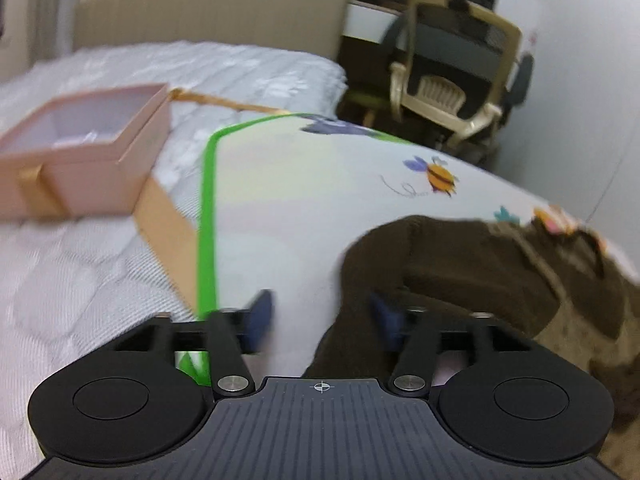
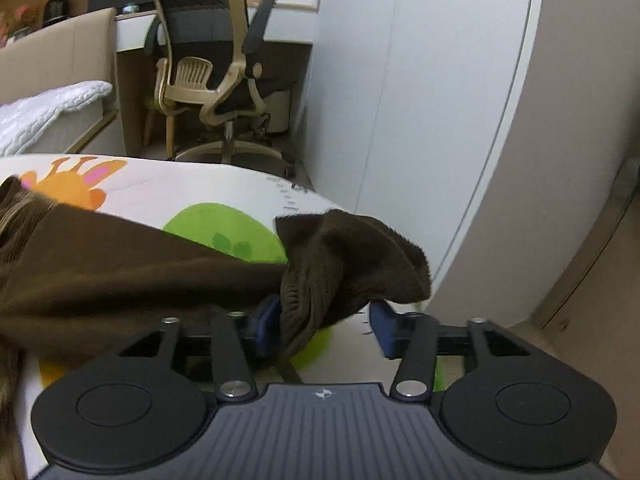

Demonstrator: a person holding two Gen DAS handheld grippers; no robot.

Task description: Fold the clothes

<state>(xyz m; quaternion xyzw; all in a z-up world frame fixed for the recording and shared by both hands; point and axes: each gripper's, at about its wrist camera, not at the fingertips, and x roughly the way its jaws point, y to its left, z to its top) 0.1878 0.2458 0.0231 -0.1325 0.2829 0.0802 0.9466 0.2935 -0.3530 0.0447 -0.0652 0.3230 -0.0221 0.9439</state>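
A dark brown knitted garment (image 1: 480, 272) lies crumpled on a white play mat (image 1: 280, 200) that has a green border and cartoon prints. My left gripper (image 1: 322, 320) is open at the garment's left edge. Its right blue pad (image 1: 386, 320) touches the cloth and its left pad stands over bare mat. In the right wrist view the garment (image 2: 120, 264) stretches left across the mat (image 2: 180, 188). A bunched corner (image 2: 352, 256) sits raised between the spread fingers of my open right gripper (image 2: 324, 326), against the left pad (image 2: 266, 324).
A pink open box (image 1: 80, 148) rests on a flat cardboard box (image 1: 168, 232) on the white quilted bed (image 1: 80, 280), left of the mat. An office chair (image 2: 208, 60) and a desk stand beyond. A white wall panel (image 2: 400, 120) rises at the right.
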